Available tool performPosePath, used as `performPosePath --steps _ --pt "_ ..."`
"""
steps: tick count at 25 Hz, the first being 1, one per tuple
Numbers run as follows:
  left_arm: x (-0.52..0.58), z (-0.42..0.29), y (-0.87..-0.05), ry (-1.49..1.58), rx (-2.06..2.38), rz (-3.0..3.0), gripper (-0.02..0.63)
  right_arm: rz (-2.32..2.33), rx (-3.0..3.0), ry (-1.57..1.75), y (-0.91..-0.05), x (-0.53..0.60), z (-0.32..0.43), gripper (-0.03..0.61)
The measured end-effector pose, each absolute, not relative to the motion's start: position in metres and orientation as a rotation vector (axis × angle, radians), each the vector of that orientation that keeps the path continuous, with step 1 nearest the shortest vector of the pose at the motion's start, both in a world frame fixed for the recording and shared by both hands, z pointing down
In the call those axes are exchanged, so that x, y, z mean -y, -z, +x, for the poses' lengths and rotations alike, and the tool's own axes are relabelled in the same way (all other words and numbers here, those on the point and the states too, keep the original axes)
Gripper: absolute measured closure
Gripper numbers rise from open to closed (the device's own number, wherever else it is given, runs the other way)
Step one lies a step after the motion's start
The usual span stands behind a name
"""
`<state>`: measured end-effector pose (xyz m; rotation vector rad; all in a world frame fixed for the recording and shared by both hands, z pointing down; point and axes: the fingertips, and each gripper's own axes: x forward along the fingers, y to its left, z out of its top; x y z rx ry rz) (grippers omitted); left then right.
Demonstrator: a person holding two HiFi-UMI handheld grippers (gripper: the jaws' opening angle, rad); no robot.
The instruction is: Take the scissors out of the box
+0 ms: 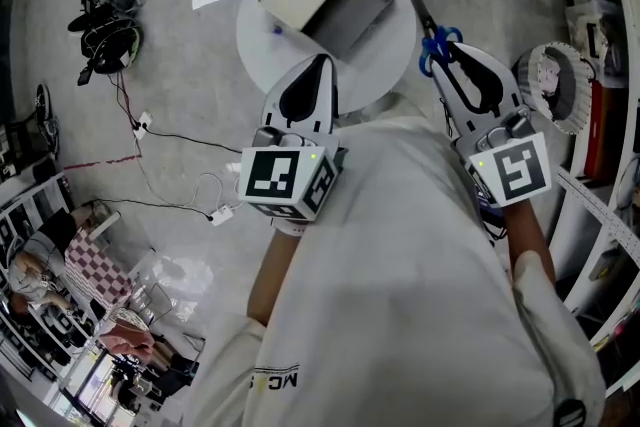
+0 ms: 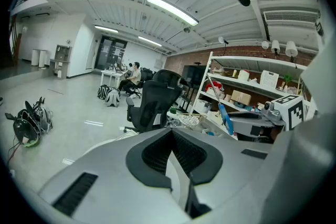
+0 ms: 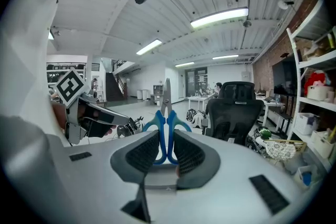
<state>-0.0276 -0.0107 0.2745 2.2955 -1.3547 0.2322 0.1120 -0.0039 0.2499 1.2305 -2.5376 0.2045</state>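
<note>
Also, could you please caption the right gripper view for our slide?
Right gripper, jaws shut on the blue handles of the scissors, closed blades pointing outward.

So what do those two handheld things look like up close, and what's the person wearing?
The left gripper and right gripper are matching pale grey moulded shells, each narrowing to two jaws lined with black ribbed pads. At the back of each sits a white cube printed with black square markers, with a small green light. The person wears a white T-shirt.

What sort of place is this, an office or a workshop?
Probably an open-plan office doubling as a workshop: a black office chair, white shelves loaded with boxes by a brick wall, and desks with people seated far off.
</note>
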Motion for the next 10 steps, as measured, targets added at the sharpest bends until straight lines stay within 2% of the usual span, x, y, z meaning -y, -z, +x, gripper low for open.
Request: performPosePath --steps 10 --pt "0.0123 -0.0318 -0.2704 -0.220 1.361 2.293 0.603 1.221 2.539 -0.204 -0.2479 0.0043 0.1073 0.434"
